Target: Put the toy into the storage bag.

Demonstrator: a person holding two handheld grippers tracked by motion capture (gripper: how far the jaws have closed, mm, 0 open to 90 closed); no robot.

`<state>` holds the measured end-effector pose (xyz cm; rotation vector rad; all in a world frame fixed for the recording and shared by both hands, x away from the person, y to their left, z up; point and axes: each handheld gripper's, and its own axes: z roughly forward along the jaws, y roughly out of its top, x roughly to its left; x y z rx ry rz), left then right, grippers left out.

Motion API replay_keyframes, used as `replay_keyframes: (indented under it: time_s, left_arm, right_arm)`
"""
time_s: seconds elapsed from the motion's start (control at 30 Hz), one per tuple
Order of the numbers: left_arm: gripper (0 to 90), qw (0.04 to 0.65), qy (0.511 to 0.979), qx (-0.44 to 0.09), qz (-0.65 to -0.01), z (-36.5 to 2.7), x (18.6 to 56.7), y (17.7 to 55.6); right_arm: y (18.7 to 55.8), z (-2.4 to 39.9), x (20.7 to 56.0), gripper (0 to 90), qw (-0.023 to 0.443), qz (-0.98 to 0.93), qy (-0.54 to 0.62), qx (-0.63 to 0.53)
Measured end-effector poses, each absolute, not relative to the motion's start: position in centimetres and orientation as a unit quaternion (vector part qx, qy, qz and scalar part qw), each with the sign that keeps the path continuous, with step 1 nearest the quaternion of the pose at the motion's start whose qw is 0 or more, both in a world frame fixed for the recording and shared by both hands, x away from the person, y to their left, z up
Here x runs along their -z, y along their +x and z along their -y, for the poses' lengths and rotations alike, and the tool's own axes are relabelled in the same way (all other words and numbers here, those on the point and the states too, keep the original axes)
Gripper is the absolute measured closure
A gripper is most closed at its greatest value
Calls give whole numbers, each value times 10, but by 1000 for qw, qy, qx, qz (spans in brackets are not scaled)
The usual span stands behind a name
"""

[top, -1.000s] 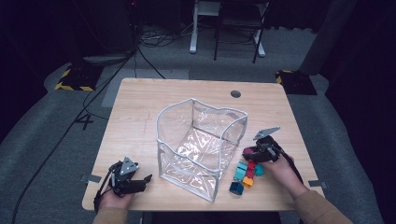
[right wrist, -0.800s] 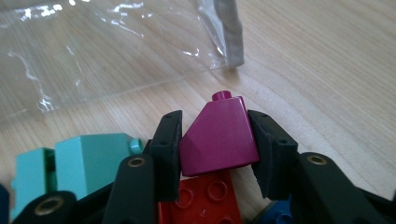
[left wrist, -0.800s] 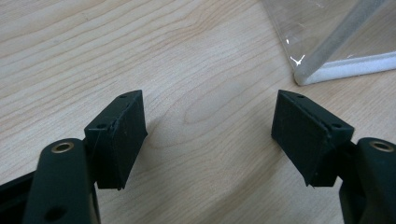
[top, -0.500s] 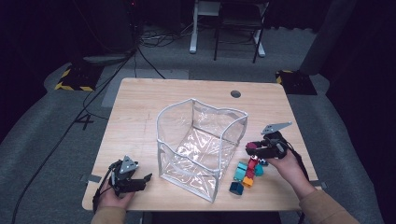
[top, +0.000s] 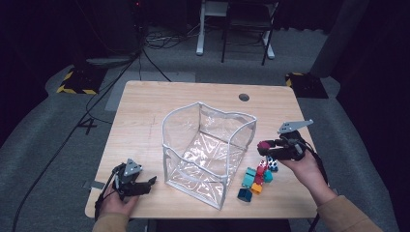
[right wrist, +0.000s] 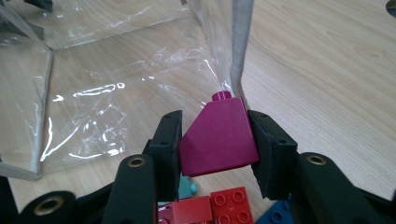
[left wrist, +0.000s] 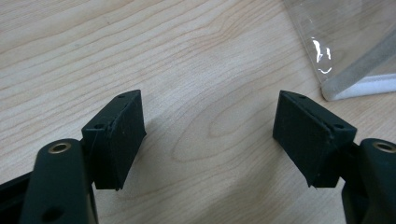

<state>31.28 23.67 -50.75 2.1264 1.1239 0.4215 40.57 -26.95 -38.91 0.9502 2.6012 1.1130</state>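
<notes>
One magenta block (right wrist: 219, 140), small, rigid and probably light, sits clamped by its smooth sides in my right tool (right wrist: 215, 142), above the surface (top: 145, 111) beside the clear bag (top: 208, 145); my left tool (left wrist: 210, 135) gapes empty.

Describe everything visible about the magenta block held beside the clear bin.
The magenta block is a glossy plastic building brick with one sloped face and a single round stud on top. It sits upright, clamped on both sides between the black pads of the right tongs, lifted off the table above the loose pile of red, teal and blue bricks. In the high view it hangs just outside the right wall of the clear bin, not touching it.
</notes>
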Motion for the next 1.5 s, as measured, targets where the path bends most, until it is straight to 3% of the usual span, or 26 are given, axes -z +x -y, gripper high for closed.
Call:
replay_keyframes:
  time_s: [1.07,1.5]
  left_arm:
    - [252,337,805,-173,-456,-237,508,317]
    - [250,337,806,-173,-456,-237,508,317]
  right_arm:
    - [391,261,295,580,96,-853,286,-427]
    - [397,235,262,580,92,-860,259,-431]
